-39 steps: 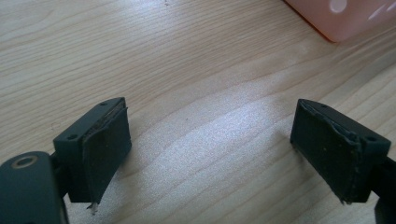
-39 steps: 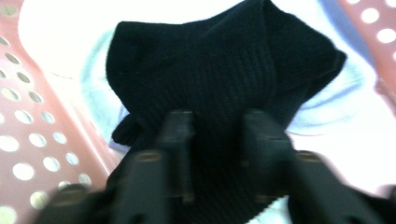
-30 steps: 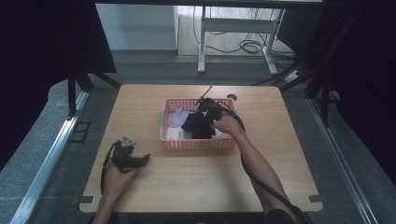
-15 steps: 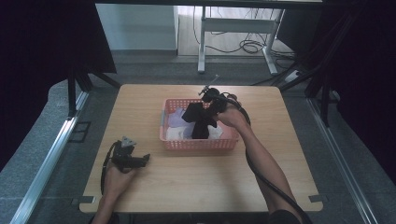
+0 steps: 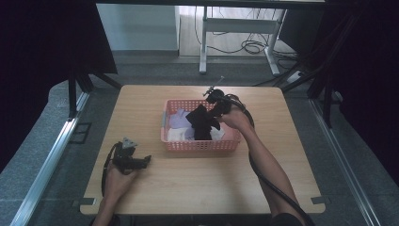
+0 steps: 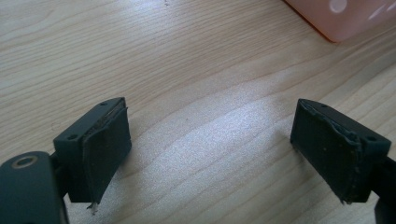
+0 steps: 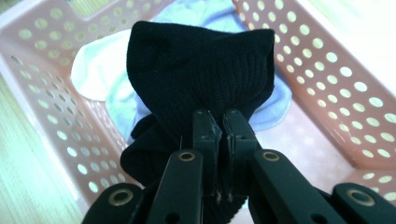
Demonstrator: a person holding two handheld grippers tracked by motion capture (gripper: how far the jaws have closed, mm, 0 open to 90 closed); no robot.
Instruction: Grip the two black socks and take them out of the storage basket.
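Right gripper (image 5: 212, 101) has come up out of the pink perforated plastic basket (image 5: 200, 145) since the earlier high-view frames, and the black ribbed knit sock (image 5: 201, 122) has risen with it. A second ago the sock sat bunched low among the other laundry; now it hangs stretched from the jaws, lower end trailing into the basket.

Sock position: over the right half of the basket, above a pale lilac cloth (image 5: 178, 118) and a white cloth (image 5: 175, 134). In the right gripper view the sock (image 7: 201, 70) drapes forward over the jaw tips, with a light blue cloth (image 7: 275, 100) and a white one (image 7: 95, 70) under it.

Grip: right jaws pinched together on a fold of the sock's knit, no gap visible. Likely an edge pinch so one item peels off the pile without dragging the neighbours; the lift looks meant to clear the basket wall.

Left gripper (image 5: 141, 161) rests low on the light wooden table (image 5: 197, 188), near the front left, well apart from the basket. In its own view the jaws stand wide apart with nothing between them, bare wood grain (image 6: 210, 116) below and a pink basket corner (image 6: 345, 18) at top right. Probably parked, ready to take the sock's free end.

No brand, label or readable writing on sock, basket or grippers.
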